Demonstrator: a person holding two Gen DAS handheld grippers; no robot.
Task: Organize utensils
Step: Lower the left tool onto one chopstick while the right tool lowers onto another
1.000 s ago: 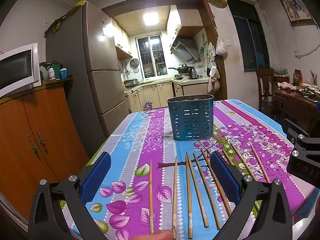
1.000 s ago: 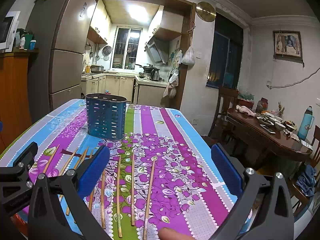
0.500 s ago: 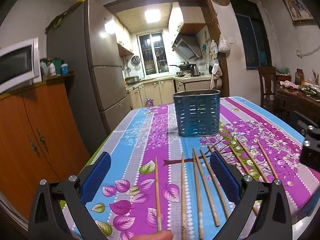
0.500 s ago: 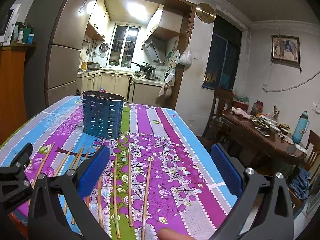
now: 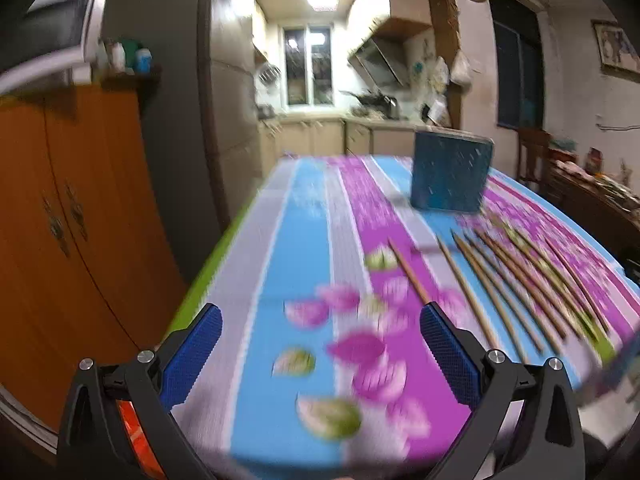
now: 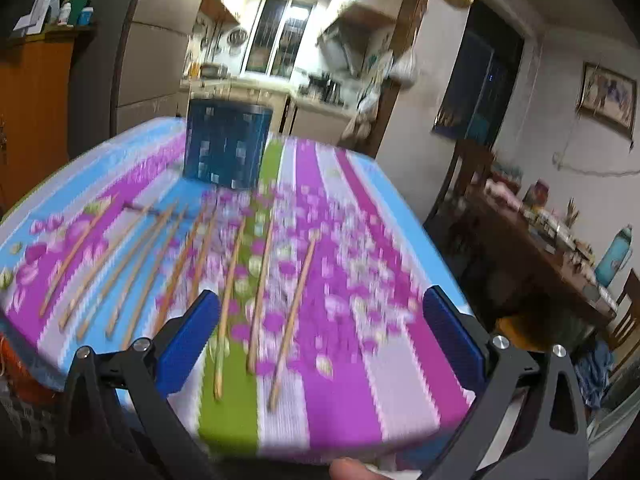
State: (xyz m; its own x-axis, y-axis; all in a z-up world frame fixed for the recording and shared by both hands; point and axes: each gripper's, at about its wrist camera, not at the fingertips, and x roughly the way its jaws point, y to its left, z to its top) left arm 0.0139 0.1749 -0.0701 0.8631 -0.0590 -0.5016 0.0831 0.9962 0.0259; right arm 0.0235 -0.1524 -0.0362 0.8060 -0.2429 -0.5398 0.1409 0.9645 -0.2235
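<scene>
Bare tablecloth (image 5: pixel 304 240) left of chopsticks (image 5: pixel 516 276); holder (image 5: pixel 450 174) beyond them

Tan chopsticks (image 6: pixel 294 312) lie on a counter (image 6: pixel 352 400) striped purple, blue and green with flowers, beside a dark-blue perforated holder (image 6: pixel 226 146).

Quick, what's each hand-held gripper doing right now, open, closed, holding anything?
Left hand-held gripper: open, holding nothing.
Right hand-held gripper: open, holding nothing.

You've got roughly ten thin brown wooden chopsticks (image 6: pixel 294 320) on the cloth; motion blur makes the count unsure. One dark blue perforated utensil holder (image 6: pixel 226 146).
</scene>
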